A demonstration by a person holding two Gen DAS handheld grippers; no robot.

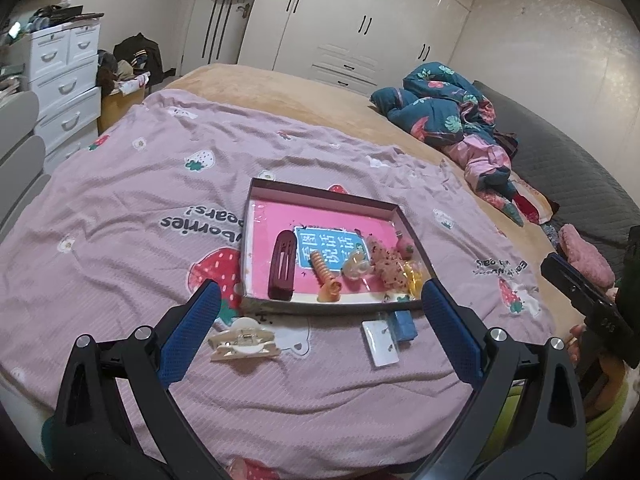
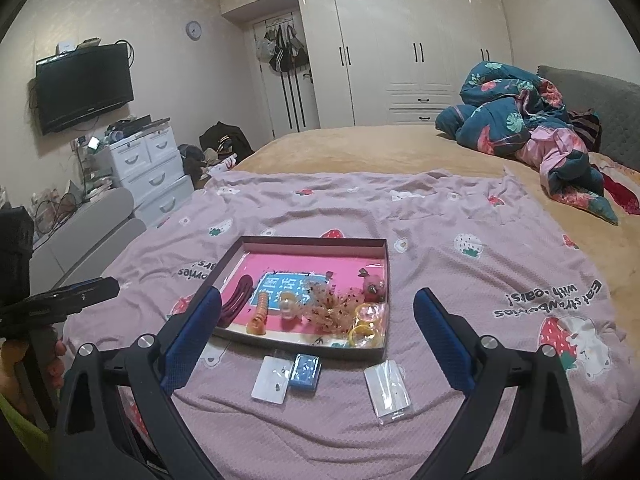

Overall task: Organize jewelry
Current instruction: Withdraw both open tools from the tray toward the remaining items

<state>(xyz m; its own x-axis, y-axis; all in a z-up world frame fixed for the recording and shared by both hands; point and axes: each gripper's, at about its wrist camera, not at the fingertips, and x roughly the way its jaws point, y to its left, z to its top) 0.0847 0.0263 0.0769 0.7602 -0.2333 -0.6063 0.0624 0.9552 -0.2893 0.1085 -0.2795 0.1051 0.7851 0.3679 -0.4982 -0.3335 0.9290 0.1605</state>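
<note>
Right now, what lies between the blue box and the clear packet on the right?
Nothing: only bare pink bedsheet separates the blue box from the clear packet, shown in the right wrist view.

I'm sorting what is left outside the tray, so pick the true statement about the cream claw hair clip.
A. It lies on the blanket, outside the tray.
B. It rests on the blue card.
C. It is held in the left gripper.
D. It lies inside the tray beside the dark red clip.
A: the cream claw hair clip lies on the blanket, outside the tray, with the open left gripper not touching it.
</note>
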